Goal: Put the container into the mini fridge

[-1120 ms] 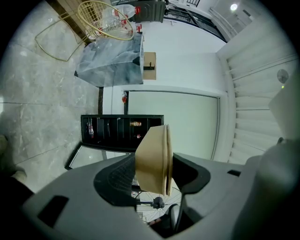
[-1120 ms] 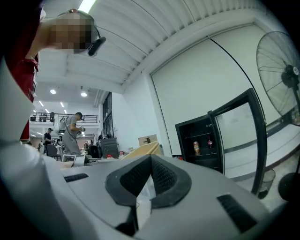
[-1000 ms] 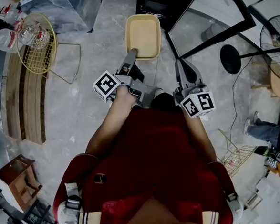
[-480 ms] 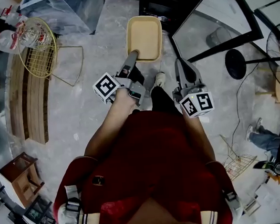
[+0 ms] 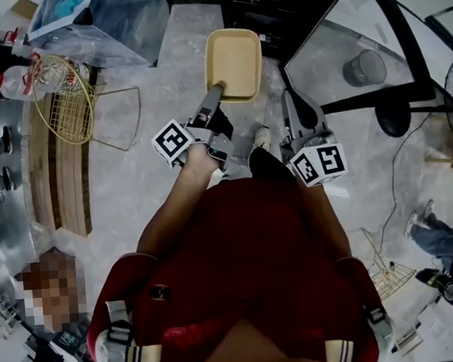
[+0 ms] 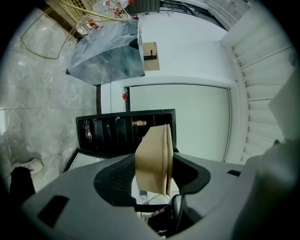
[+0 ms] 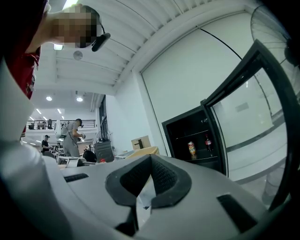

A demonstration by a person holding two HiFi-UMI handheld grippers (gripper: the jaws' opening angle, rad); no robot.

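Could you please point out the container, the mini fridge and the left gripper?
container [image 5: 234,56]: head view, its bare inner floor.
mini fridge [image 5: 272,7]: head view, its dark open interior.
left gripper [image 5: 214,87]: head view, jaw tips clamped on the container's rim.

Pale grey marble floor [image 5: 141,182], glossy.
Left: long curved wood slats [image 5: 52,177] lie flat on it. A gold wire basket [image 5: 62,99] is tipped across their far end, with a thin wire frame [image 5: 118,118] just beside it.
Top left: crumpled plastic sheeting [image 5: 115,25].
Top: black fridge [image 5: 276,10], standing.
Right: round black fan base [image 5: 396,114], with a cable [image 5: 393,180] trailing.
Lower right: wire rack [image 5: 392,277].
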